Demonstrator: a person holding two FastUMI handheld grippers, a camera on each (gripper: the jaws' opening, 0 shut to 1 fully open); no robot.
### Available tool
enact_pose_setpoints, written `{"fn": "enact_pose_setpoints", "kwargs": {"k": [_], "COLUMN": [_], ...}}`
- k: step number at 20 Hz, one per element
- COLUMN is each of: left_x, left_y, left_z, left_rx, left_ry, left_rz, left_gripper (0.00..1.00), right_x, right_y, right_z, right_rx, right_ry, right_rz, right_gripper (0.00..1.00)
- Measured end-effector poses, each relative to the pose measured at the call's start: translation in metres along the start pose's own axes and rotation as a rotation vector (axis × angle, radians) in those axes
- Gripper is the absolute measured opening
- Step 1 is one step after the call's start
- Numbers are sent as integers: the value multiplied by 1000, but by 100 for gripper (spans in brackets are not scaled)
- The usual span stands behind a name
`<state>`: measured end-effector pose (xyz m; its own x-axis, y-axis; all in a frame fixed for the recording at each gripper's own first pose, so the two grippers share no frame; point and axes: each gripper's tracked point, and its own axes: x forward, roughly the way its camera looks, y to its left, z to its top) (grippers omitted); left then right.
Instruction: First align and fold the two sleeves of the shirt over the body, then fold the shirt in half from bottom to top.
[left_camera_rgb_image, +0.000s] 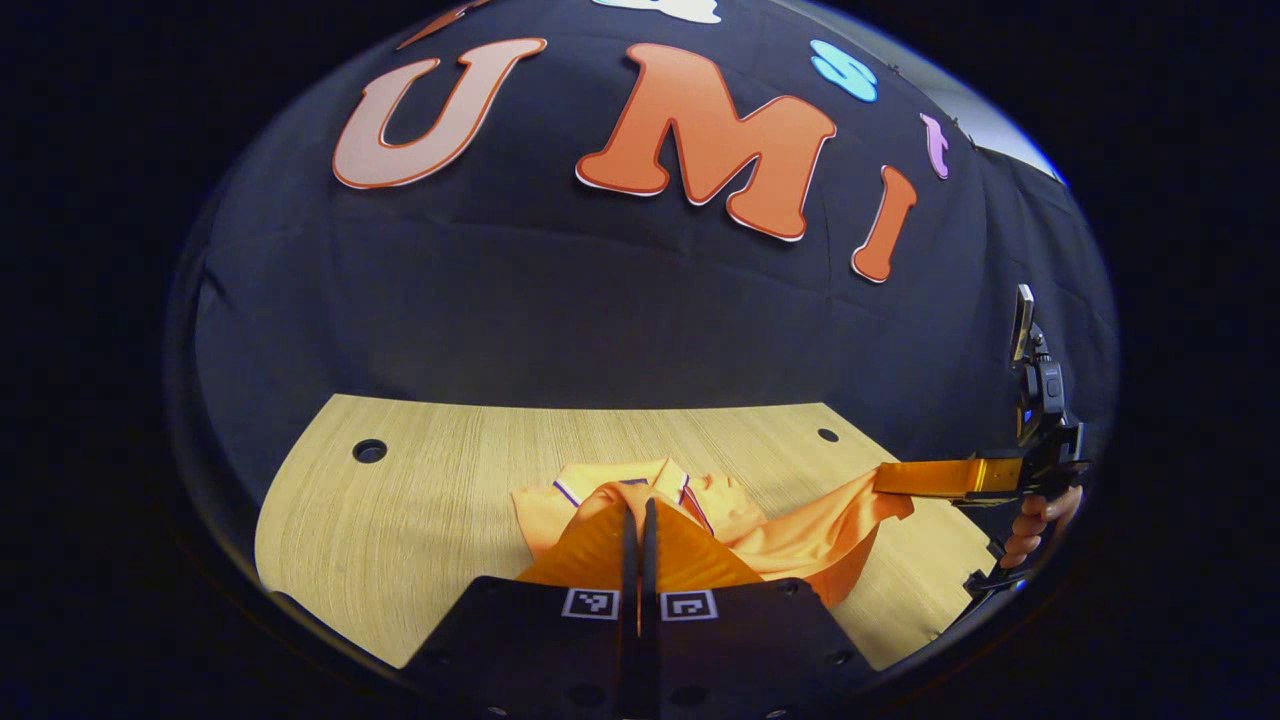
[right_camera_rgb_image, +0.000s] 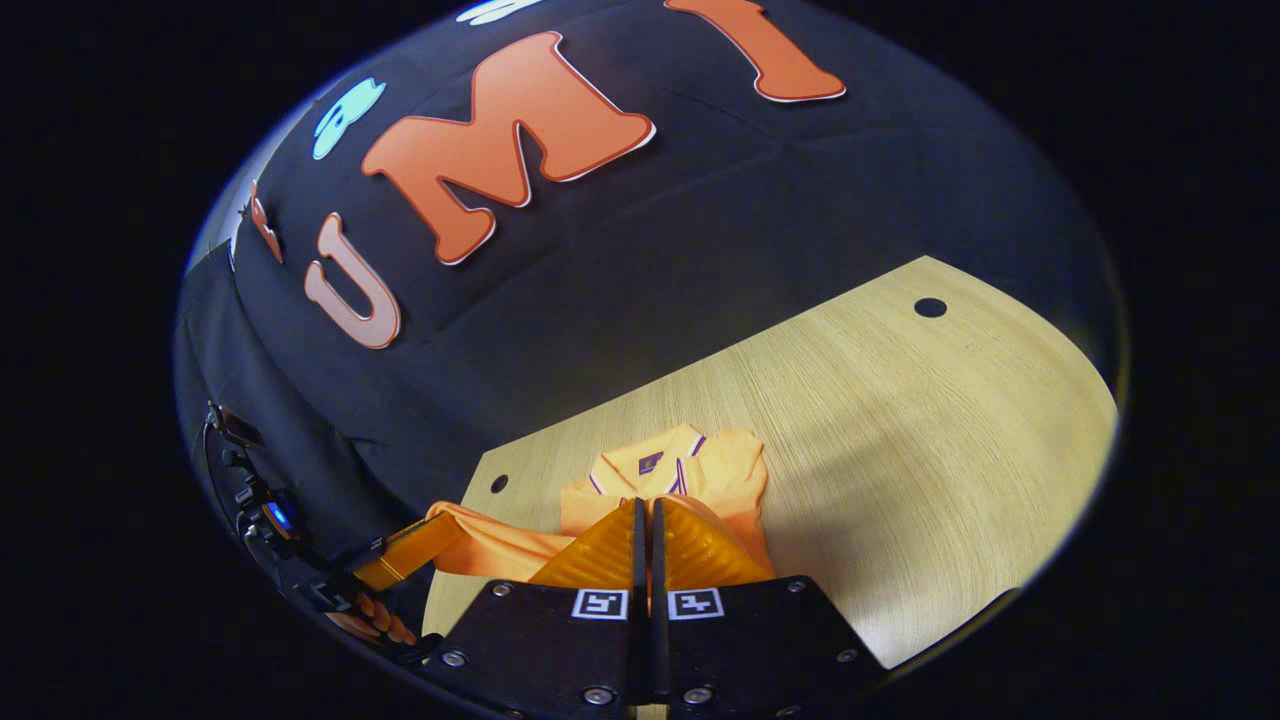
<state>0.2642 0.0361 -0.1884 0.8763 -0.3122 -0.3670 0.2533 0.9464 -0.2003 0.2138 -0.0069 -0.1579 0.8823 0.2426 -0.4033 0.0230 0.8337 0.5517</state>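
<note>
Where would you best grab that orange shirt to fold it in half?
Probably by the bottom hem, one gripper at each corner, coming from the edge opposite the collar. The shirt lies on the table collar-far, so its near edge can swing up over it. Both grippers, left and right, already look pinched on fabric there.

A recording booth rather than a home: black cloth wall hangs behind a pale wooden table with round holes drilled near its back corners.
</note>
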Motion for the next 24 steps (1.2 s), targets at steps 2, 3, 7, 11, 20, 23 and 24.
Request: {"fn": "enact_pose_setpoints", "kwargs": {"k": [2, 3, 7, 11, 20, 23, 24], "left_x": [23, 35, 83, 135, 182, 181, 176], "left_y": [8, 12, 35, 70, 117, 117, 116], "left_z": [3, 4, 5, -1, -28, -27, -22], "left_rx": [2, 8, -17, -15, -33, -8, -15], "left_ry": [12, 19, 46, 81, 169, 189, 183], "left_rz": [-12, -14, -13, 15, 93, 136, 146], "left_gripper": [1, 1, 1, 1, 2, 16, 31], "right_x": [23, 34, 84, 131, 183, 179, 176], "right_y": [0, -1, -3, -11, -43, -52, -52], "right_z": [11, 16, 31, 39, 38, 39, 42], "right_rx": [-7, -12, -34, -47, -52, -56, -67], "right_ry": [-1, 1, 13, 40, 95, 104, 95], "right_rz": [-16, -24, -56, -94, -226, -269, -271], "right_gripper": [0, 0, 0, 0, 2, 5, 10]}}
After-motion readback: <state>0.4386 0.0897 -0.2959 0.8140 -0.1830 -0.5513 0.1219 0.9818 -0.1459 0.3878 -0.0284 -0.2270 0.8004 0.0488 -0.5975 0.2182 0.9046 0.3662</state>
